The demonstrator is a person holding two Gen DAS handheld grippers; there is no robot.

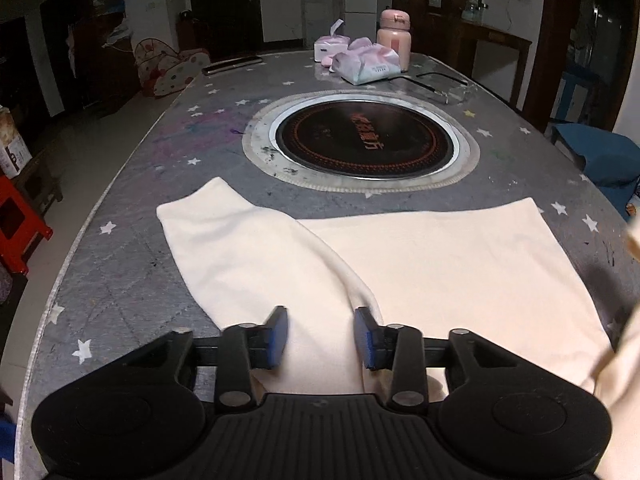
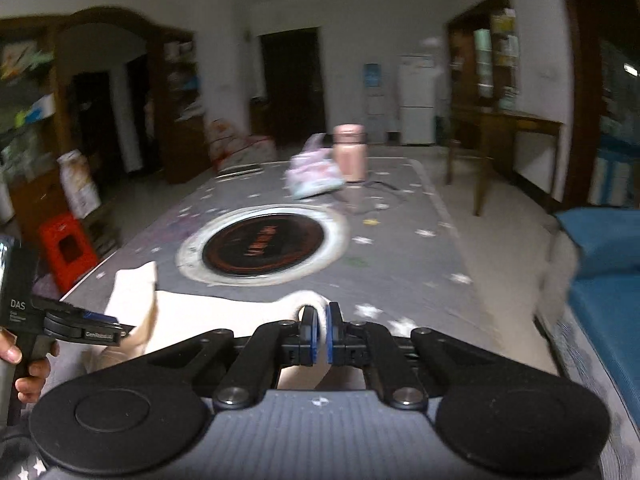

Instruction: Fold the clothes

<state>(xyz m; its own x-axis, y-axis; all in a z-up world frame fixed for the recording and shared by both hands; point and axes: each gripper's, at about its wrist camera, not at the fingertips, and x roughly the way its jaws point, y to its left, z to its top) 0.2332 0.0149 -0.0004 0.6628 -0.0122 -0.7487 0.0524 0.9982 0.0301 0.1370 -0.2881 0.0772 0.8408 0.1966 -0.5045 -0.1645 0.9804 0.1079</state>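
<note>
A cream garment (image 1: 440, 264) lies flat on the grey star-patterned table (image 1: 132, 272), one sleeve (image 1: 240, 256) angled out to the left. My left gripper (image 1: 321, 336) is open, its blue pads either side of the sleeve's near end, just above the cloth. In the right wrist view my right gripper (image 2: 321, 334) is shut on a fold of the cream garment (image 2: 308, 300) and holds it lifted; the view is blurred. The left gripper (image 2: 96, 326) also shows at the left of that view, held by a hand.
A round black induction hob (image 1: 362, 138) is set into the table's middle. Tissue packs (image 1: 366, 62), a pink flask (image 1: 394, 38) and a black remote (image 1: 232, 65) sit at the far end. A red stool (image 1: 18, 224) stands left, a blue cushion (image 2: 608, 240) right.
</note>
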